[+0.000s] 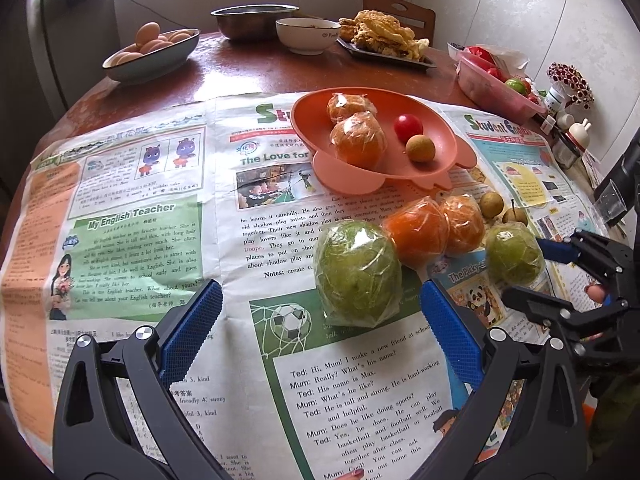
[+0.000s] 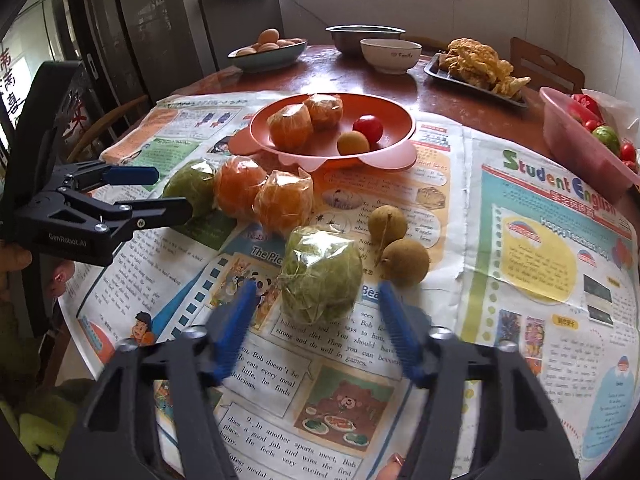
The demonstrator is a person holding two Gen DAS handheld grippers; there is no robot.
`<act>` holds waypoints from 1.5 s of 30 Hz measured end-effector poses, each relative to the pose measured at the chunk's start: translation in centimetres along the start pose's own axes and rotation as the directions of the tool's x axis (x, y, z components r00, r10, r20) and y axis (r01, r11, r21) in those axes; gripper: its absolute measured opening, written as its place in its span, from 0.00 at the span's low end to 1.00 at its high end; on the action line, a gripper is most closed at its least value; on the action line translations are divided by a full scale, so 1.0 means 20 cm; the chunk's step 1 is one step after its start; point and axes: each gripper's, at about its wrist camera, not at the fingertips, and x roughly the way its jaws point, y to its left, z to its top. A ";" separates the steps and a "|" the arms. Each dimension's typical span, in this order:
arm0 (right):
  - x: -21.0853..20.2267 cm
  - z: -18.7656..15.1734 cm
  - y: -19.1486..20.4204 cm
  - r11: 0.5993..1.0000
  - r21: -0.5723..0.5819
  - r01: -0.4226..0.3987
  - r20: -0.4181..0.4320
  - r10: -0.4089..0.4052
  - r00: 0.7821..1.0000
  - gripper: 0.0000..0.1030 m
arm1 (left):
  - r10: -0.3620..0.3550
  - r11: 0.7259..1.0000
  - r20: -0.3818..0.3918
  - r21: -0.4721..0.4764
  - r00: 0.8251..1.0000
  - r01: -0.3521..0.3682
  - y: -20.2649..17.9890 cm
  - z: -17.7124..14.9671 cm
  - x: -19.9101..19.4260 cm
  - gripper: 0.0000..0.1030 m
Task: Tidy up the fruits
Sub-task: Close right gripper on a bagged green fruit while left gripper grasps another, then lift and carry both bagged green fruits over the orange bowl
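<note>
An orange plate holds two wrapped oranges, a red tomato and a small brown fruit. On the newspaper lie two more wrapped oranges, two brown fruits and two green wrapped fruits. My left gripper is open, its blue pads on either side of the near end of one green fruit without touching it. My right gripper straddles the other green fruit, with small gaps at both pads.
At the back of the round table stand a bowl of eggs, a steel bowl, a white bowl and a tray of fried food. A pink basket of produce and small jars sit at the right edge.
</note>
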 end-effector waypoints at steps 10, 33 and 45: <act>0.06 0.05 0.01 1.000 -0.026 -0.003 0.012 0.003 1.000 0.37 | -0.039 0.999 -0.005 0.010 0.999 0.039 -0.01 0.02 0.04 0.64; -0.05 0.08 -0.01 1.000 -0.007 -0.030 0.066 0.031 0.997 0.37 | -0.124 0.992 0.008 0.003 0.992 0.124 0.01 0.07 -0.02 0.37; -0.12 0.22 -0.08 1.000 -0.015 -0.019 0.129 0.021 0.991 0.37 | -0.098 0.995 0.035 0.001 0.995 0.098 0.04 0.20 -0.05 0.37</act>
